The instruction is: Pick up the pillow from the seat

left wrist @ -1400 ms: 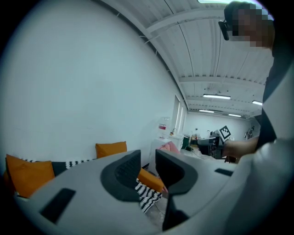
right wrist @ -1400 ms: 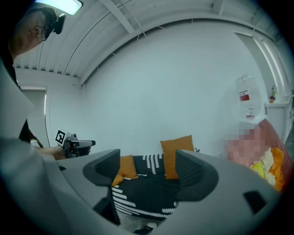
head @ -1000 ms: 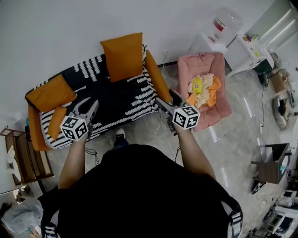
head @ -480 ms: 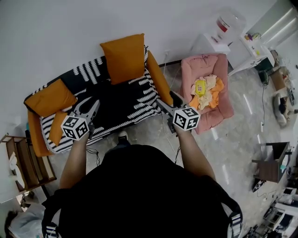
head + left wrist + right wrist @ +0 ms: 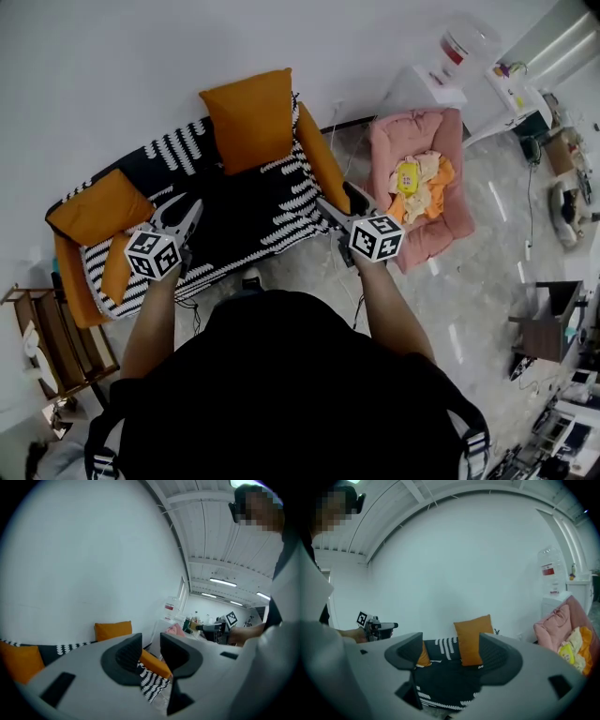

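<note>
Two tools are hovering at the sofa's (image 5: 234, 202) near edge in the head view, your left tool (image 5: 181, 214) and right tool (image 5: 337, 197). The orange pillow (image 5: 251, 117) is leaning at the seat's far side. In the left gripper view, your jaws are standing slightly apart, holding nothing. In the right gripper view, they are gaping wide and empty, framing the pillow.

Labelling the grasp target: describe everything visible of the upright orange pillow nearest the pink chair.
The orange pillow is square, plain and soft-looking, likely fabric. It stands upright on the black-and-white sofa seat, leaning back on the white wall, close to an orange armrest. The left gripper and right gripper are both short of it.
</note>
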Available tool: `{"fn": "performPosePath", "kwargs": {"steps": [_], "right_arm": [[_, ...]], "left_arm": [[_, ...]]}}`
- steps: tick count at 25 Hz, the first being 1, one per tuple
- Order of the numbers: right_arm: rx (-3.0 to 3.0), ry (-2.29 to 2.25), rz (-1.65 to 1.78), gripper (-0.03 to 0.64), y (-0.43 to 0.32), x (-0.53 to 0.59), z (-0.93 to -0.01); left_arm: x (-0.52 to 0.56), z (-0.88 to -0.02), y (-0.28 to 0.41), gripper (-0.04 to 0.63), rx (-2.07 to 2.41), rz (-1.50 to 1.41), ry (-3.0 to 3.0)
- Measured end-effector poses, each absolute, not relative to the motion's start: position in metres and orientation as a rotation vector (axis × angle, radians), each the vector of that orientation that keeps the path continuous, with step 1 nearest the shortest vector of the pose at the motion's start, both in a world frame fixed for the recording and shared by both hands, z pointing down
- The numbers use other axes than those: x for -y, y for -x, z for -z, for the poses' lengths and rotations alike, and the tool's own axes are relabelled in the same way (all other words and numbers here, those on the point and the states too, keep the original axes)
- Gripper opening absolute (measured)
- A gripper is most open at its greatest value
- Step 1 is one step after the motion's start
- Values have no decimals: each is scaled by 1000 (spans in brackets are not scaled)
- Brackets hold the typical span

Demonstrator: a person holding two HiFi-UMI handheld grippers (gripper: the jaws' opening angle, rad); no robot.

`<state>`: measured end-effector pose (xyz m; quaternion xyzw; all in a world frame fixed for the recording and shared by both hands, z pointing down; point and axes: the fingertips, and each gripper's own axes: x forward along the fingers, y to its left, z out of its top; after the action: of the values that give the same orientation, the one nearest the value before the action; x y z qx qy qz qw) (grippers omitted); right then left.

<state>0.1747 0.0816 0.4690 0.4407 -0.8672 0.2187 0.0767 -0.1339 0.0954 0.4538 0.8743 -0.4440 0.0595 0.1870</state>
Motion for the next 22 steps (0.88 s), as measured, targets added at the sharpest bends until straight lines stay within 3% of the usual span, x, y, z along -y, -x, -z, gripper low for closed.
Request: {"fn": "performPosePath", "kwargs": {"steps": [22], "right_arm": [[2572,-1397,-637,379,-133,-16,-456]], "left_arm": [[-20,-456,180,152,1171,-194,-2483]]}}
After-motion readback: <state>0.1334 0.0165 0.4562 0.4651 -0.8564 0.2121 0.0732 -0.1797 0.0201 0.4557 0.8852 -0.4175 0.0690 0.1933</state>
